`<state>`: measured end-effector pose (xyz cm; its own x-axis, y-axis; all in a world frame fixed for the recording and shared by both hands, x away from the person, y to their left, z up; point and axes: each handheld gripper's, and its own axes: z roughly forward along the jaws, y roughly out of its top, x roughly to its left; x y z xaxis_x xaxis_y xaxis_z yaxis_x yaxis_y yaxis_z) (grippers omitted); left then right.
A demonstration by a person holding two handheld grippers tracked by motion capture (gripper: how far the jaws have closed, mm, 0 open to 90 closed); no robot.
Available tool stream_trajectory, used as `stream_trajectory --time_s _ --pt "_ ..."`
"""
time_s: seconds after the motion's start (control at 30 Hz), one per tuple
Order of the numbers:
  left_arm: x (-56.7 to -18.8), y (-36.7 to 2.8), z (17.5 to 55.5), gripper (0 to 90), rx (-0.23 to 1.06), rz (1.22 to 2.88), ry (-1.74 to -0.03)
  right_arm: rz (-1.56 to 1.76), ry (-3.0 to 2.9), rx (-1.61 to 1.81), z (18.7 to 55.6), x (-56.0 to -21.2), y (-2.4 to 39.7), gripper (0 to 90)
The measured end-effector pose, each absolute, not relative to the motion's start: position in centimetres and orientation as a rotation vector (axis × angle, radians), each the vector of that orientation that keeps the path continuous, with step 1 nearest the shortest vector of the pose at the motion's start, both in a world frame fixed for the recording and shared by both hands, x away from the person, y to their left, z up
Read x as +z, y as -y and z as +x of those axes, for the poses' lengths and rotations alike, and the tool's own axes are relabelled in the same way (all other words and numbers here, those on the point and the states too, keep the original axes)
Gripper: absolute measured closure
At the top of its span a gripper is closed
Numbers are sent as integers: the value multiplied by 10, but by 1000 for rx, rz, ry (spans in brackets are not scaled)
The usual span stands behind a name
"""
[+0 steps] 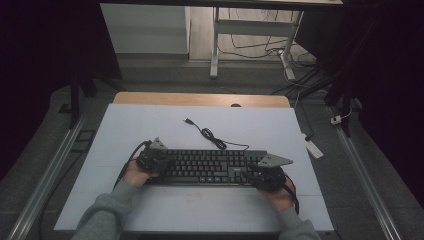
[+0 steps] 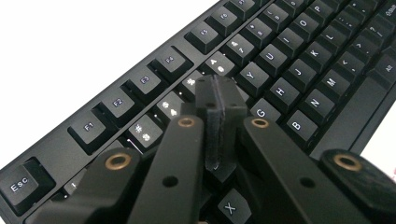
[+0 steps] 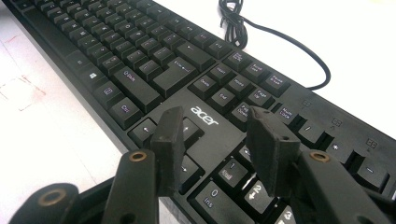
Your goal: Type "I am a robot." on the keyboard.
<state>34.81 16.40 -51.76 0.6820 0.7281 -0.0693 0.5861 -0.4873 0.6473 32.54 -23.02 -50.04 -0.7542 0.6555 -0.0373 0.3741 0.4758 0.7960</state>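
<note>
White tabletop (image 1: pixel 150 130) carries the black keyboard (image 1: pixel 210 166) near its front edge; left gripper (image 2: pixel 220 100), jaws pinched together empty, pokes its upper-left letter keys, while right gripper (image 3: pixel 215 135) hovers wide over its arrow keys; key pressing looks underway

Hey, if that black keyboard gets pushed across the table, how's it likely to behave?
The keyboard is a long, flat slab, so it would probably slide stiffly rather than flex or tip. Pushed at one end, it may well pivot instead of moving straight. Its cable lies loosely coiled on the table behind it, so it looks floppy and would likely trail or snag.
</note>
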Motion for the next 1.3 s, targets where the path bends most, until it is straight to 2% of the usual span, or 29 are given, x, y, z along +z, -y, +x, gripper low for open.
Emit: stream_trajectory --time_s 0.27,0.37,0.53,0.7,0.9,1.3 --pt "-512 -166 345 872 305 2186 -998 868 -2389 1166 325 -500 230 567" --pt "-505 -169 341 772 323 2142 -992 867 -2383 1168 325 -500 230 567" --pt "-497 -172 332 501 351 2100 -1012 865 -2387 1172 325 -500 230 567" --pt "-492 -177 326 392 321 2095 -1003 864 -2380 1180 325 -500 230 567" --pt "-489 -182 320 324 279 2087 -990 862 -2384 1179 325 -500 230 566" --pt "-489 -185 319 308 254 2079 -985 861 -2374 1202 324 -495 231 554"
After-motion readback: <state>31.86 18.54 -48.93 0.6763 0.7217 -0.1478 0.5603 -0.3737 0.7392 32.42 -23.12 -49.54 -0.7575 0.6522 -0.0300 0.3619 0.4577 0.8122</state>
